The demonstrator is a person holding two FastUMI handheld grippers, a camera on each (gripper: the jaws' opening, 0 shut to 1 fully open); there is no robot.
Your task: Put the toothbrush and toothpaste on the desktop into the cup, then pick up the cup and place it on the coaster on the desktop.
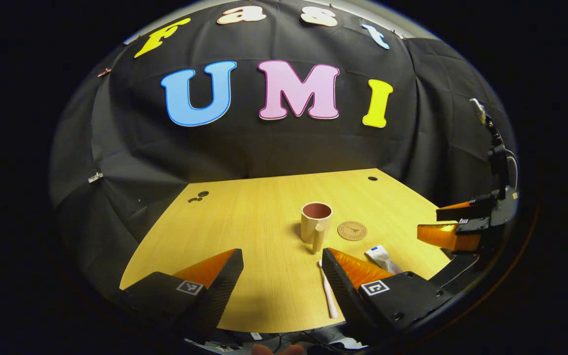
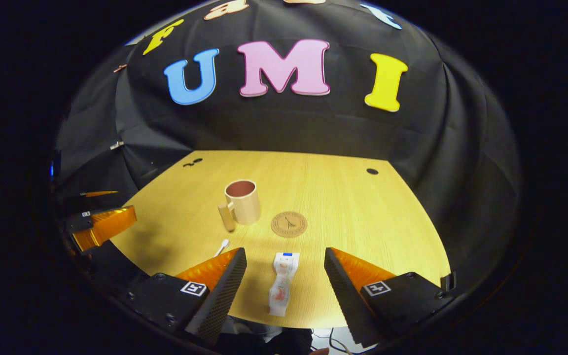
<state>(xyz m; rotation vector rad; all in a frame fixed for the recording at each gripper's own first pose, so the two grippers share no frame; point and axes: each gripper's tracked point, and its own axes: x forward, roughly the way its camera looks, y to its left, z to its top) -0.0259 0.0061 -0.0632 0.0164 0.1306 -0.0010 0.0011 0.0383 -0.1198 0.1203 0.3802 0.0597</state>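
Left gripper view, L to R: left gripper (image 1: 282,268) w/ jaws spread wide, nothing between them but bare desktop (image 1: 244,217), hovering over near edge. Cup (image 1: 316,223) stands upright mid-desk, empty, handle pointing toward the camera. Toothbrush (image 1: 329,293) lies flat on the wood in front of the cup, head end toward cup, its shaft running just beside the inner face of this gripper's right-hand finger; can't tell if touching. Coaster (image 1: 352,230) lies flat just right of the cup, apart from it. Toothpaste (image 1: 383,258) lies flat nearer than the coaster, partly hidden behind the finger. Far right: right gripper (image 1: 434,223) over desk edge, fingers apart, empty. Right gripper view, L to R: left gripper (image 2: 109,209) at far left edge, one finger clear, the other barely seen, so can't judge its gap from here. Toothbrush (image 2: 223,246) head peeks out above this gripper's left-hand finger. Cup (image 2: 242,201) upright, handle to its left-front. Toothpaste (image 2: 281,283) lies lengthwise between the spread fingers of the right gripper (image 2: 285,268), untouched by either. Coaster (image 2: 289,224) beyond the tube, right of cup.
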